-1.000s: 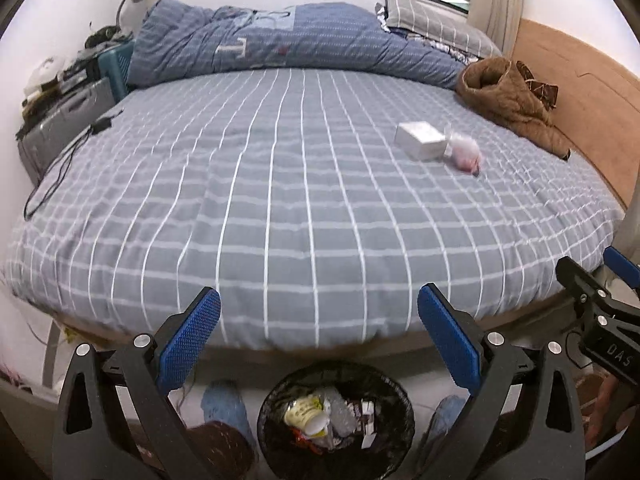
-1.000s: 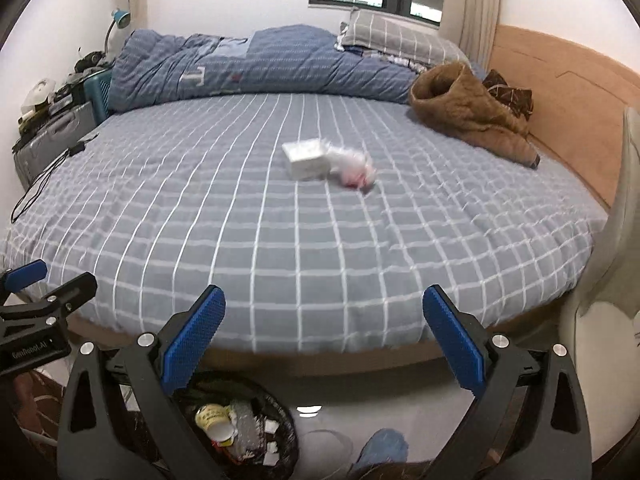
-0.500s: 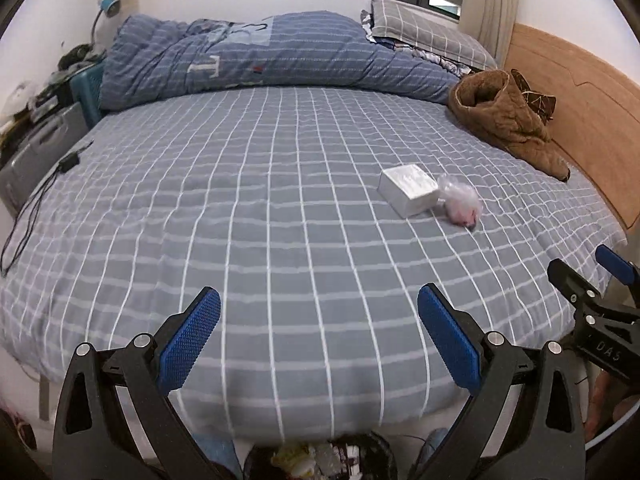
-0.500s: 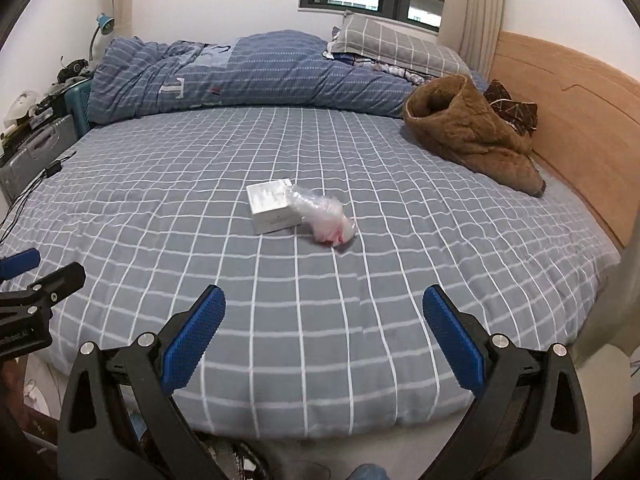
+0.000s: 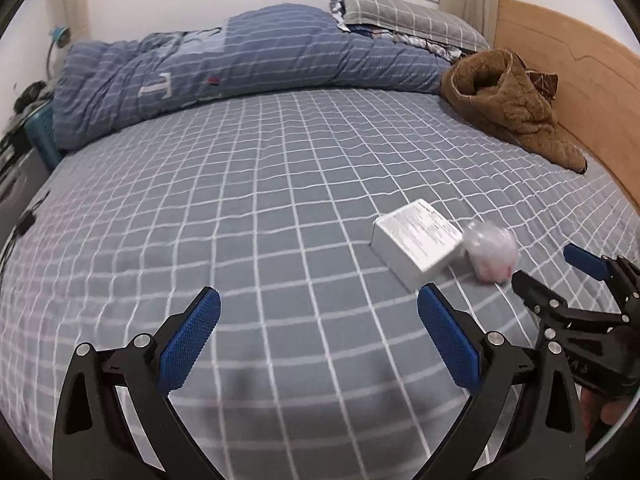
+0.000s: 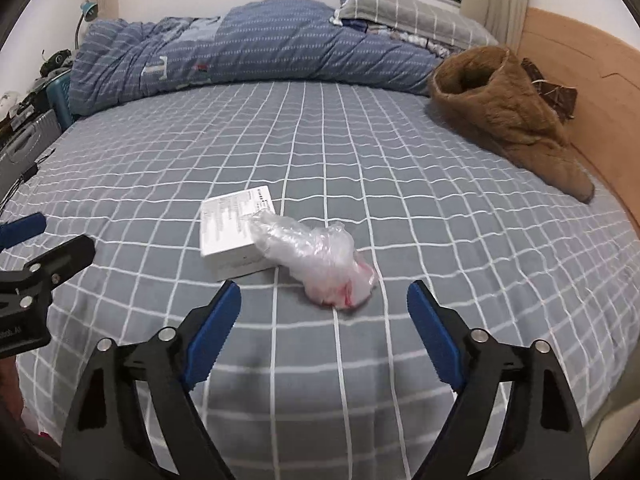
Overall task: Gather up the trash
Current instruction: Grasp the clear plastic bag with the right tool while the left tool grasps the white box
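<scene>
Both grippers wide open, empty. R gripper [image 6: 324, 304] lines up w/ crumpled plastic bag [image 6: 320, 260] on bed [image 6: 360, 160], prob. first grab; bag touches white box [image 6: 232, 236]. L gripper [image 5: 318, 324] hangs short of box, likely for it next.

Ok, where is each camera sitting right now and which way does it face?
Left wrist: on the left tool, low over the bed, facing the window wall; its open blue fingers show, the right tool at its right edge.
Right wrist: on the right tool, facing the same way, plastic bag straight ahead; the left tool at its left edge.
Both see the white box, bag and brown coat.
</scene>
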Tool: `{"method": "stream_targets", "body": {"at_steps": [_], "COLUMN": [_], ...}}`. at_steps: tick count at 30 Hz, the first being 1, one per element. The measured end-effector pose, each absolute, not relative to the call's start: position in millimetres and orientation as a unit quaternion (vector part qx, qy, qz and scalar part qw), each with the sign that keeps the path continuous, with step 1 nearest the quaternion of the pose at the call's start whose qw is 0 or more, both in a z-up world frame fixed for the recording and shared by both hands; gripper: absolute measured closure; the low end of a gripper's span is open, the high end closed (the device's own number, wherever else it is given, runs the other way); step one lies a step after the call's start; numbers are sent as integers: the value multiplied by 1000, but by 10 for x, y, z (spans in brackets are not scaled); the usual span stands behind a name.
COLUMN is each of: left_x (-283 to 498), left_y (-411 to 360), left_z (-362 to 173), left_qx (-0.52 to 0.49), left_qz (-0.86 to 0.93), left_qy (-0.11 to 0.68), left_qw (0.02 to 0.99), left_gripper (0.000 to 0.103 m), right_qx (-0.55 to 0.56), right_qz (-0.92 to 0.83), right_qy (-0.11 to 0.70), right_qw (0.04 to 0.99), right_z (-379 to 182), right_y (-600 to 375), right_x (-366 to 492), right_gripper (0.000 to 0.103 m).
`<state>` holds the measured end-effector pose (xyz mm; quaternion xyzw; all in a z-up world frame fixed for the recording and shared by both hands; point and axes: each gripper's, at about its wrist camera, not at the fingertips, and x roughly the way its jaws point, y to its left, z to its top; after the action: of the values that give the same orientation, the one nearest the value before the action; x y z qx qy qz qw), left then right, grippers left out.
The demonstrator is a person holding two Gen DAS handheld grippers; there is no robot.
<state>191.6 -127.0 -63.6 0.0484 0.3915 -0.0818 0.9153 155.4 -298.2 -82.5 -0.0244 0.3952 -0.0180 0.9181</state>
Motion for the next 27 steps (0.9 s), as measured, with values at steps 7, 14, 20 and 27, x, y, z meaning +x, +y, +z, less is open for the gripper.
{"method": "stream_targets", "body": {"at_steps": [7,14,20,27], "left_x": [2238,2417,2508,2528], "left_y": [-1462,-1668,-1858,-2172], "left_z": [-978,-1175,-1206,-1219], "left_qx": [49,66,61,67], "left_qz": [-106,-126,-134,-132], "left_qy": [407,418,419,417], "left_qw": [906,897,896,897], "left_gripper": [6,6,6,6], "right_qx": [-25,-5,-2,7], "right_qz": [-6,5,6,-5], "right_qy": [413,411,396,384], "right_qw": [911,912,918,923], "right_z": [-1083,-1221,-1119,-995], "right_y": [-3057,-3171,-3286,-3515], "right_x": [1872,1997,1915,1833], "right_gripper": [39,64,75,75]}}
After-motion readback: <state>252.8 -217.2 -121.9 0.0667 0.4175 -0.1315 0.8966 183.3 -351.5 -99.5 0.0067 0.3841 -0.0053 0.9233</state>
